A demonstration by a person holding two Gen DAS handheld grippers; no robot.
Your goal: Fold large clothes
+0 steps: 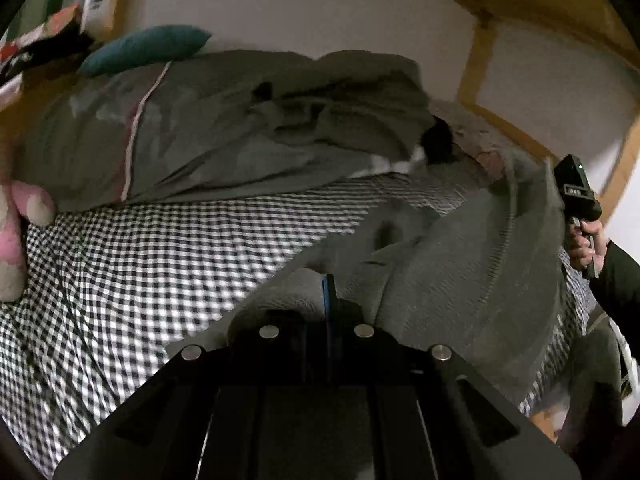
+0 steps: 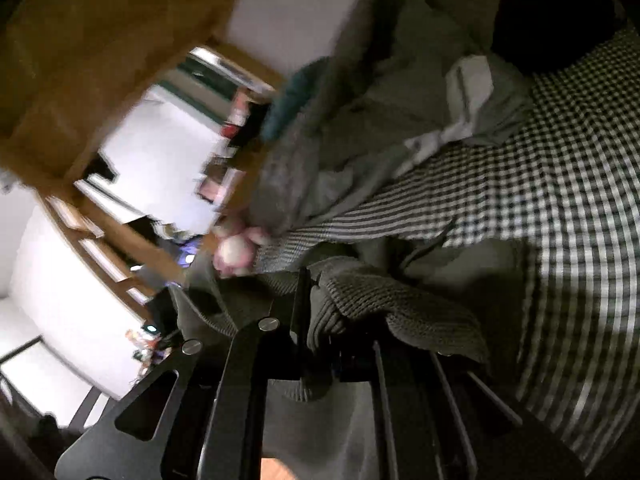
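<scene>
From the left wrist view: the grey ribbed knit sweater (image 1: 460,264) is lifted off the bed, stretched in a sagging span over the near right part of the checked sheet (image 1: 140,272). It is a thick, loose knit, its ribs running in long curves, one edge rumpled. The left gripper (image 1: 329,292) has its fingers pressed together, a blue pad showing between them, pinching a bit of the sweater's edge. Out at the right edge of the bed, the right gripper (image 1: 576,188) shows from the side, held in the person's hand (image 1: 586,240); the sweater rises to it there. Along the far edge of the bed lies a heaped grey-green duvet (image 1: 240,128), a teal cushion (image 1: 148,48) at the far left corner, a pink plush toy (image 1: 20,220) at the left edge. The middle and left of the sheet lie bare.

Now the right wrist view, tilted and blurred. Here the knit comes up close: coarse stitches, a ribbed cuff or hem bunched up. The right gripper (image 2: 310,304) is clamped on a thick fold of the sweater (image 2: 400,304), cloth spilling over its right side. Only this view shows the wooden bed frame (image 2: 100,60) and white wall panels beyond the bed.
</scene>
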